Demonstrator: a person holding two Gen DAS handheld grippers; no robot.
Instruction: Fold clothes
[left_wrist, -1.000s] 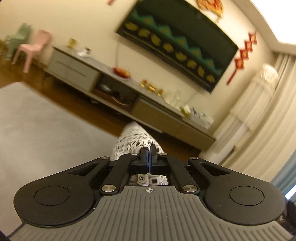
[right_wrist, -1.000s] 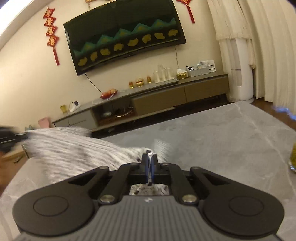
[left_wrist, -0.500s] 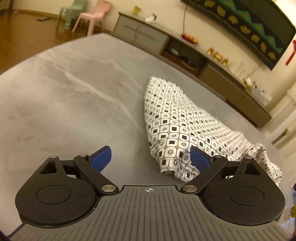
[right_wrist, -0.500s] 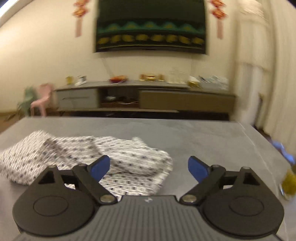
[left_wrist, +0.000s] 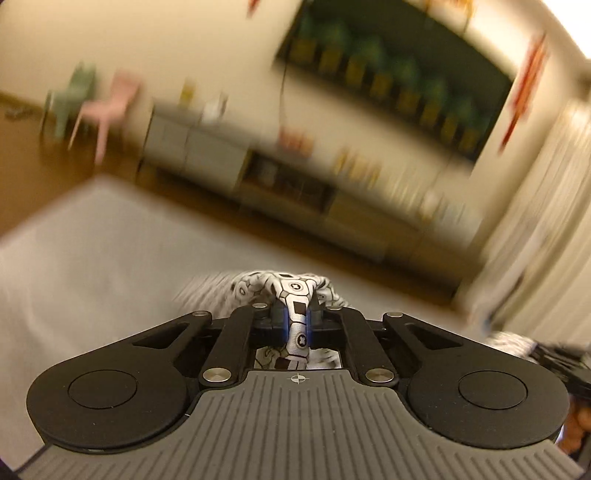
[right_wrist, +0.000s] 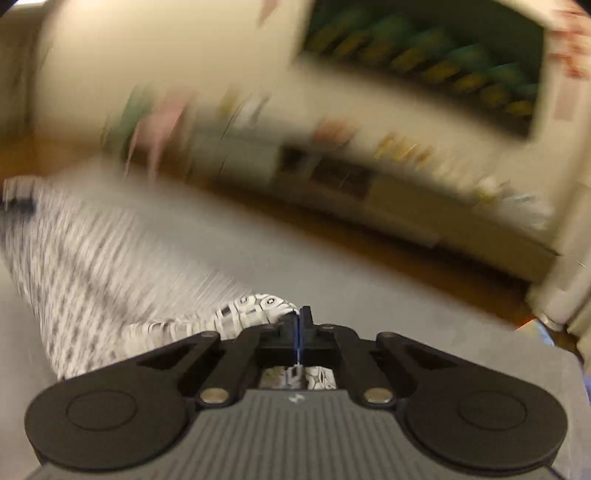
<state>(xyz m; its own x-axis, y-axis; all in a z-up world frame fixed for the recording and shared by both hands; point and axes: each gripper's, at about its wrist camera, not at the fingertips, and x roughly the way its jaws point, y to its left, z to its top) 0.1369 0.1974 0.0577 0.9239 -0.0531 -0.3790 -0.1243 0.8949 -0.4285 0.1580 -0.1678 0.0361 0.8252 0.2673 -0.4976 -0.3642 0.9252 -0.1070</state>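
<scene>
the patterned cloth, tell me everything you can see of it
The patterned cloth is thin white fabric printed with small black-outlined squares and rounded shapes. It looks soft and crumpled. The left tongs are shut on a bunched fold of it, and the right tongs are shut on another edge. From there it stretches away to the left over the grey table, heavily motion-blurred.
</scene>
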